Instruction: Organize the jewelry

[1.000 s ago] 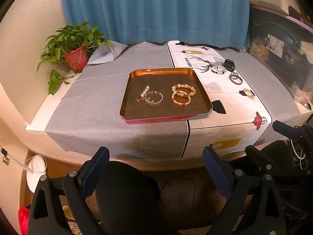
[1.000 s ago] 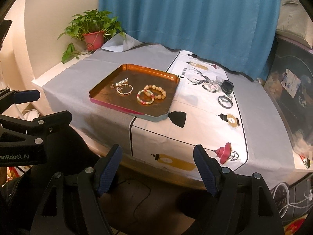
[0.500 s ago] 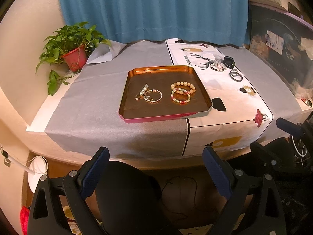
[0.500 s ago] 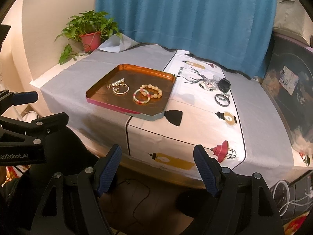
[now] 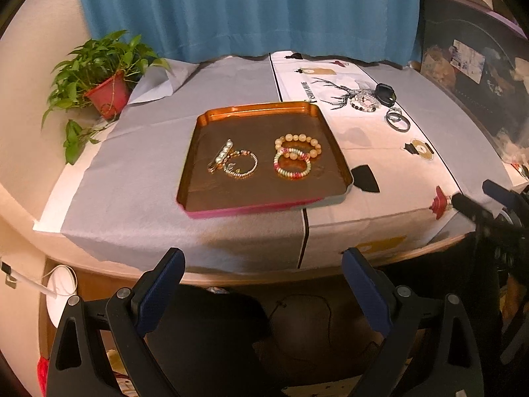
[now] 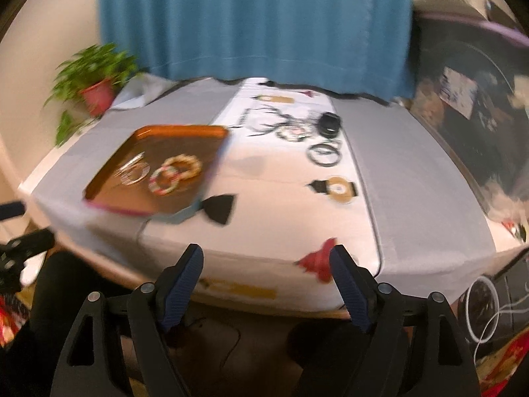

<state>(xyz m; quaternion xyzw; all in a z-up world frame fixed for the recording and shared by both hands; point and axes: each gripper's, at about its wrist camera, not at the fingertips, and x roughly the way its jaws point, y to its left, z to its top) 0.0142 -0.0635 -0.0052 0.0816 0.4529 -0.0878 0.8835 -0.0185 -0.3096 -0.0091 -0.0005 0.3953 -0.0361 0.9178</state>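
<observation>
An orange tray [image 5: 264,110] sits on the grey cloth and holds a beige bead bracelet [image 5: 299,139], a multicolour bead bracelet [image 5: 292,168], a thin bracelet [image 5: 243,166] and a pearl clip [image 5: 221,158]. On the white runner to its right lie a bead bracelet [image 5: 363,101], a black object [image 5: 385,94] and dark bangles [image 5: 398,121]. My left gripper [image 5: 263,258] hangs open and empty before the table's front edge. My right gripper [image 6: 266,254] is empty, its jaws opening, over the front edge; its view is blurred and shows the tray [image 6: 185,129] and the bangles [image 6: 325,154].
A potted plant [image 5: 105,92] stands at the back left, with a blue curtain [image 5: 248,10] behind the table. A dark cabinet [image 5: 469,76] flanks the right side. A white round object [image 5: 61,294] and cables lie under the table.
Both views have closed in on the table. The right view has swung and rolled, so the tray slid left in it and the picture blurred. The jewelry has not moved.
</observation>
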